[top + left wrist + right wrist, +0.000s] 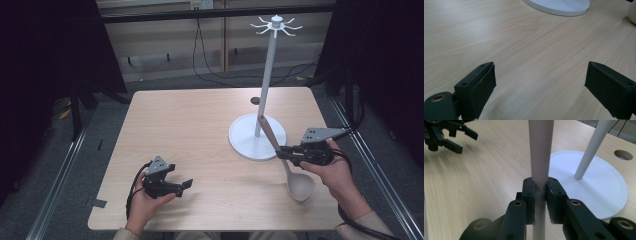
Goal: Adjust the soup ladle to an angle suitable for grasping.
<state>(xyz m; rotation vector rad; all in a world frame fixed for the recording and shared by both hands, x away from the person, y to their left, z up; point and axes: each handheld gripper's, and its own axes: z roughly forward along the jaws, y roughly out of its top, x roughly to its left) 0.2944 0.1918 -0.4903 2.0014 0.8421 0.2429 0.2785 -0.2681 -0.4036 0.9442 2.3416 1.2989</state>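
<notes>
Ladle (298, 184): tilted, handle up, bowl low over the table (200, 130).
Right gripper (286, 152): jaws clamped on the ladle handle.
Left gripper (186, 185): jaws wide, nothing between.
Stand (257, 136): just beside the ladle.

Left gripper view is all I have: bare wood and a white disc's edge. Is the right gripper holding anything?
Observer: Yes, the right gripper is shut on the pale wooden ladle's handle.
Operator: Where's its bowl?
Observer: The ladle's bowl hangs near the light wooden table's front right edge, below the hand.
Operator: And that disc?
Observer: It is the round base of a tall white hook stand; its hooks carry nothing.
</notes>
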